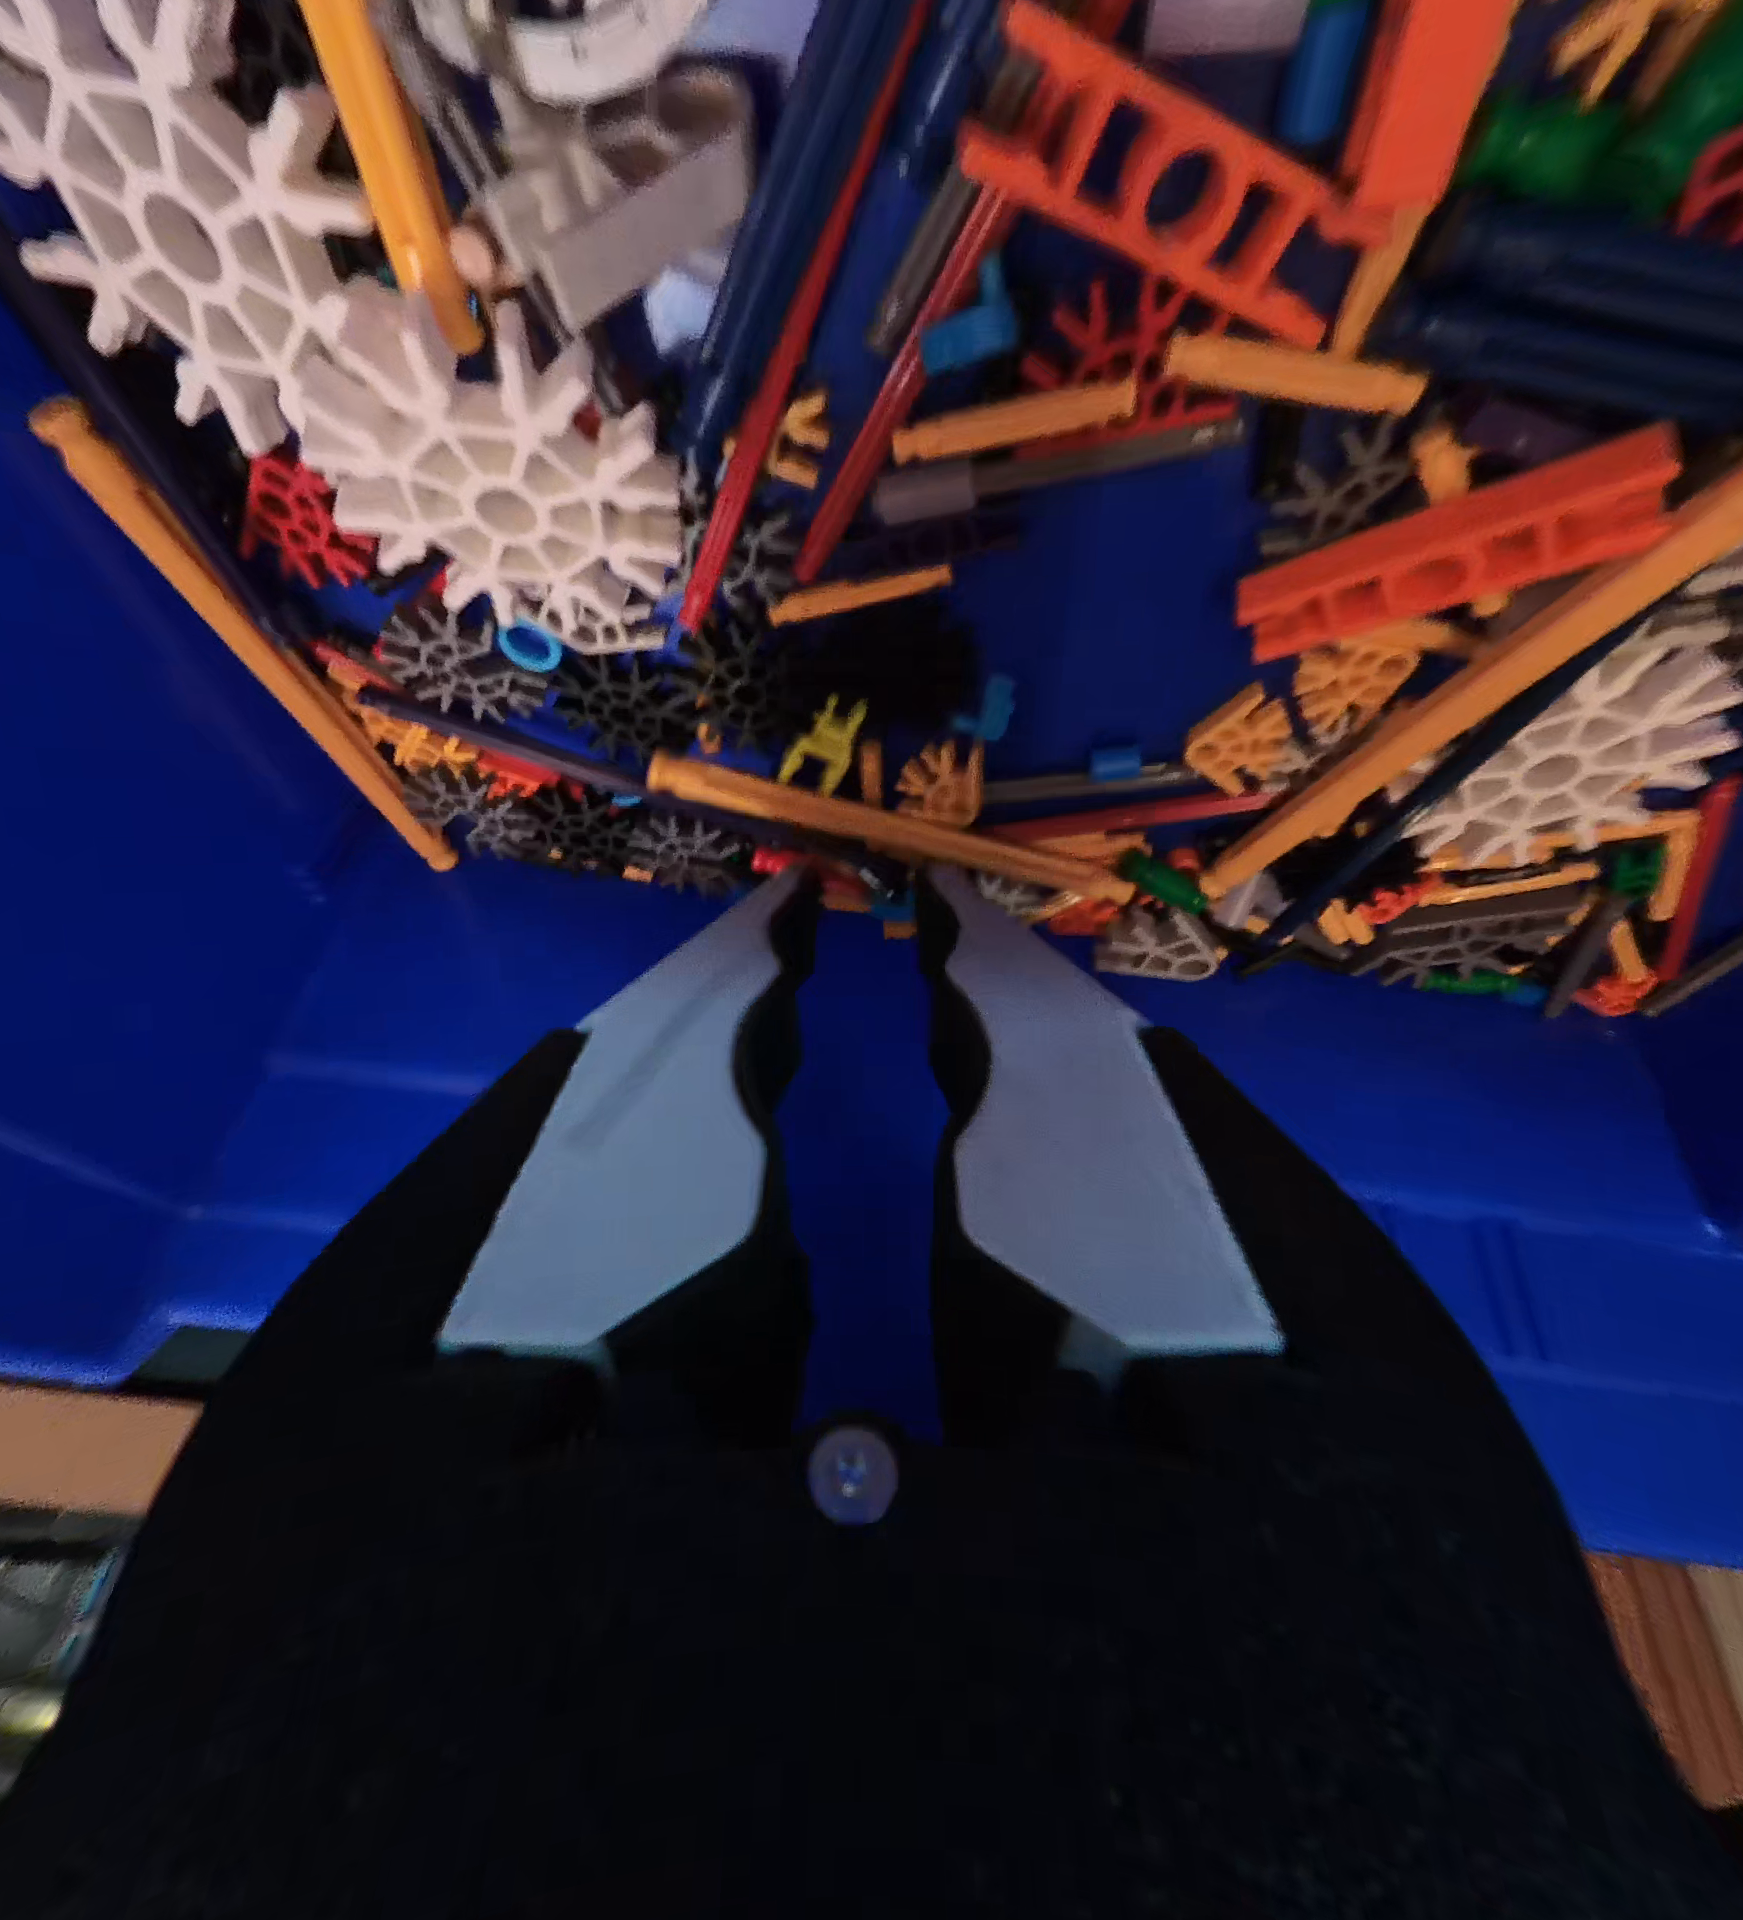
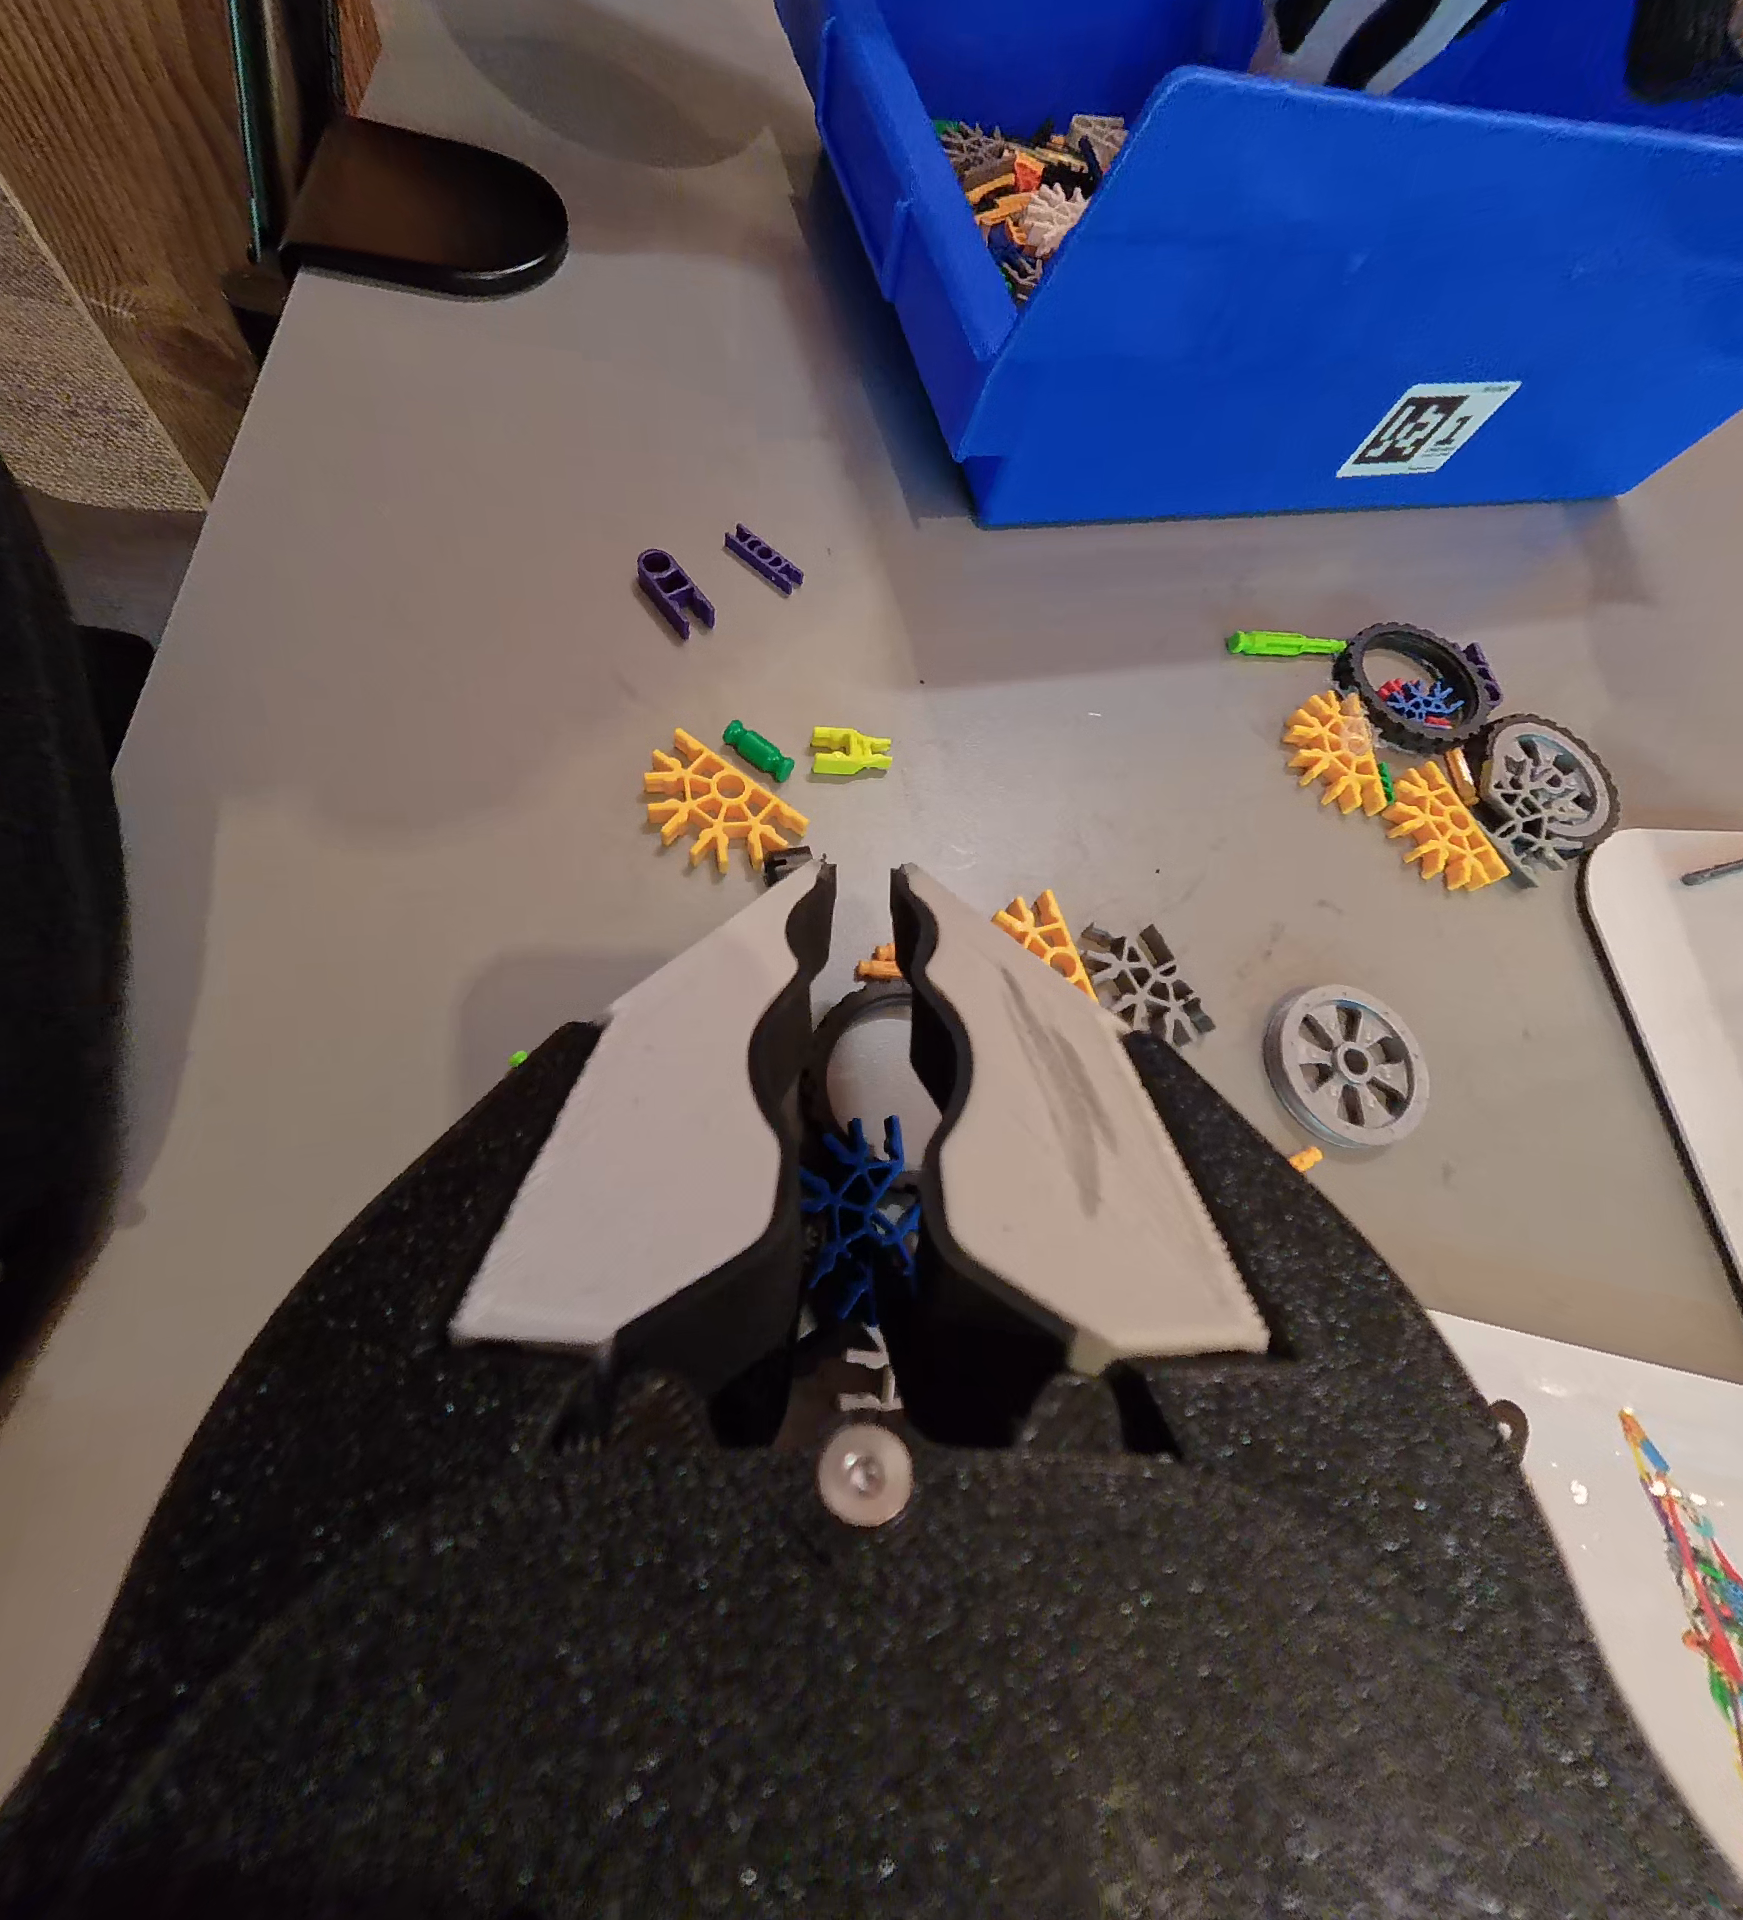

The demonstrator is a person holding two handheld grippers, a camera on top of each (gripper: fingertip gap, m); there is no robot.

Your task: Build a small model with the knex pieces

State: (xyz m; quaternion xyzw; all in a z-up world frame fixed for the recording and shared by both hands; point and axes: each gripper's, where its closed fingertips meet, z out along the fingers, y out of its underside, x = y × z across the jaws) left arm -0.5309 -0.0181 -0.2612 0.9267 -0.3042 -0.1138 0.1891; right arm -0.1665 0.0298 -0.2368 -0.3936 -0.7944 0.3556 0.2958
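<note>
My left gripper (image 1: 867, 883) is inside a blue bin (image 1: 223, 1039), jaws a little apart. Its tips touch a heap of toy building parts, right under a long orange rod (image 1: 877, 821). White snowflake connectors (image 1: 493, 499), orange ladder beams (image 1: 1449, 551) and black connectors (image 1: 638, 696) lie in the heap. My right gripper (image 2: 864, 873) hovers over a grey table (image 2: 431, 520). Its jaws are nearly closed on a blue snowflake connector (image 2: 862, 1195) with a black tyre ring (image 2: 846, 1013) in front of it. A yellow fan connector (image 2: 721, 810) lies just ahead of its tips.
The blue bin (image 2: 1262, 312) stands at the far right of the table. Loose parts lie around: purple clips (image 2: 675, 587), a green rod (image 2: 758, 750), a lime clip (image 2: 846, 750), a grey wheel hub (image 2: 1347, 1065), and a cluster of tyres and yellow connectors (image 2: 1449, 769). White boards (image 2: 1729, 1039) lie at the right edge. There is about 35 cm between the tips of the two grippers.
</note>
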